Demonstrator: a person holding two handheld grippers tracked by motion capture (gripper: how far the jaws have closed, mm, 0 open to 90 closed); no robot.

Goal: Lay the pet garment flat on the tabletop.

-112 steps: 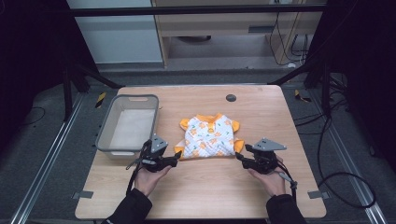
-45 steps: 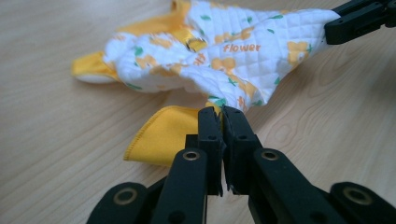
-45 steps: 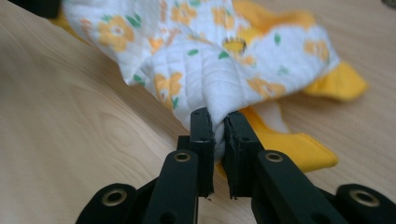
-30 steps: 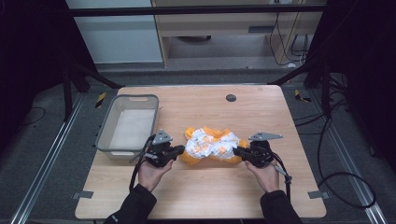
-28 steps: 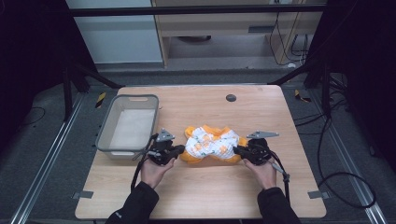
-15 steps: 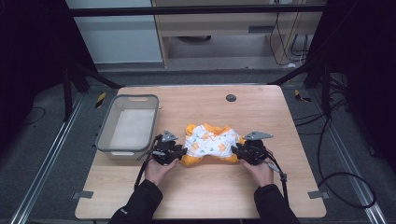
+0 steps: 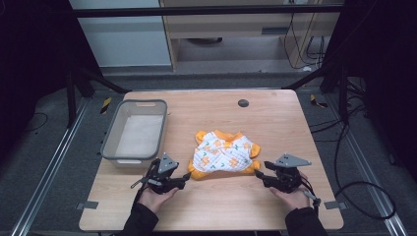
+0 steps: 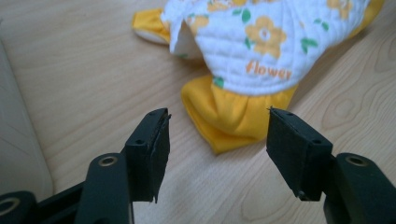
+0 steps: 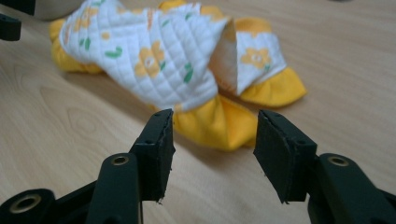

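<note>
From the high view the quilted flower-print garment (image 7: pixel 225 157) lies crumpled mid-table (image 7: pixel 275 118), between the left gripper (image 7: pixel 187 174) and right gripper (image 7: pixel 257 173), beside a grey bin (image 7: pixel 109 142) whose inside looks bare. The gripper views add its printed word "flower" and yellow frills (image 8: pixel 229 116). Both grippers' jaws have just been opening and stand wide, gripping nothing, just short of the frills.

One word can be read: "flower", in small orange script on the white quilted panel of the baby garment (image 8: pixel 261 51). It stands in the left gripper view, right of centre in the upper half of the frame, just above the yellow trim. The printed orange flowers and green leaves around it carry no lettering, and in the high view and the right gripper view the print is too small or blurred to read.
</note>
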